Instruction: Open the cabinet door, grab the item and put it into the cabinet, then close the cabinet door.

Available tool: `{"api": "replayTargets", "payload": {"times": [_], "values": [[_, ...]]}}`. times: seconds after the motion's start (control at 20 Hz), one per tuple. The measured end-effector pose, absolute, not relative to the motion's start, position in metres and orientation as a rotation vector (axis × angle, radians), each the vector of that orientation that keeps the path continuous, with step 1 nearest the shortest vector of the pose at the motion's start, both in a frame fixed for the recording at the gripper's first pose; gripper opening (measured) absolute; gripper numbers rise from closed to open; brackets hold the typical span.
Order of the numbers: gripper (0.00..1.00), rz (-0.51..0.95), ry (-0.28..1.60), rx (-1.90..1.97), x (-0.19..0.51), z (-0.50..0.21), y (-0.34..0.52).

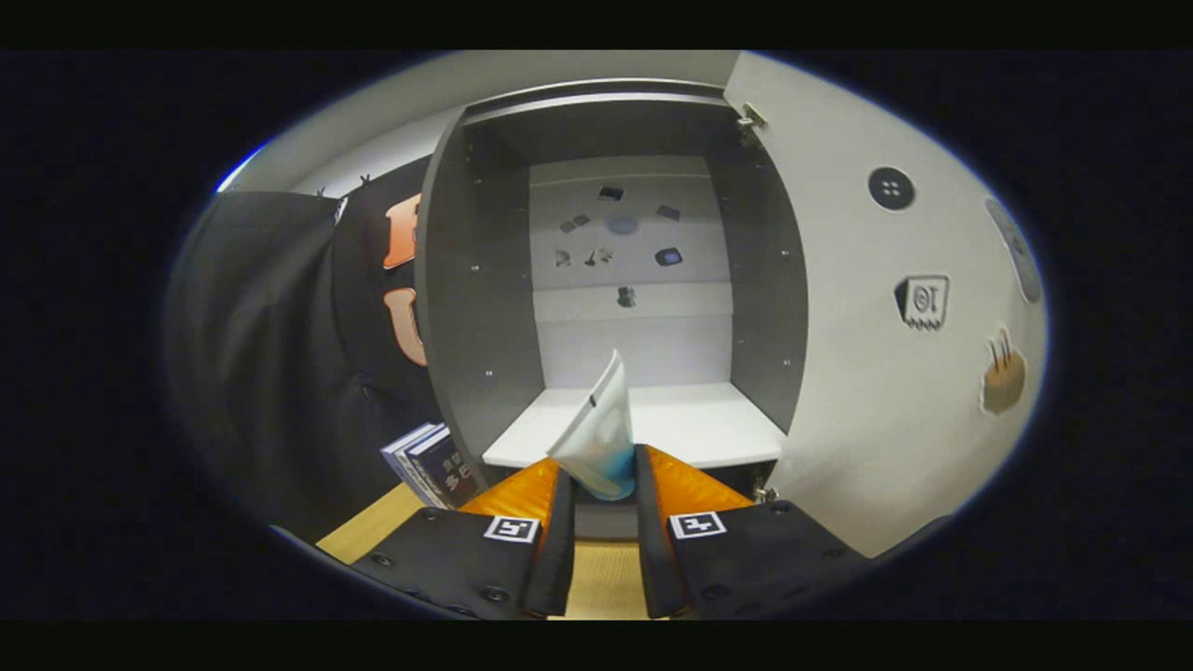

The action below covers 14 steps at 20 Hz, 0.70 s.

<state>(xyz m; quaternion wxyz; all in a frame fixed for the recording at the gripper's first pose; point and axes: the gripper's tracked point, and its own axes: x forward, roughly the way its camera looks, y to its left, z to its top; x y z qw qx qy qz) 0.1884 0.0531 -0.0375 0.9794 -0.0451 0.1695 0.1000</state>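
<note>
The cabinet [466, 280] stands straight ahead with its door [876, 373] swung open to the right. Its inside has grey side walls, a white back with several small dark stickers, and a white shelf [708, 424]. My gripper [604, 477] is shut on a flat white-and-blue packet [601, 433], which sticks up and leans slightly right between the fingers. The packet's top reaches over the shelf's front edge. The fingers are just in front of the shelf, at about its height.
Several dark-blue books [431, 466] lean against the cabinet's left side on the wooden tabletop [373, 531]. The open door carries stickers and a hinge [751, 119] at its top. Black cloth hangs on the left.
</note>
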Motion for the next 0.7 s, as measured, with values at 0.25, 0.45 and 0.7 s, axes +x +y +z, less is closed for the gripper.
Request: {"api": "replayTargets", "payload": {"times": [0.25,0.45,0.7], "values": [[0.37,0.21,0.427,-0.068,0.285,-0.04,0.065],[0.37,0.21,0.598,-0.107,0.325,-0.093,0.068],[0.38,0.164,0.756,-0.107,0.346,-0.151,0.055]]}}
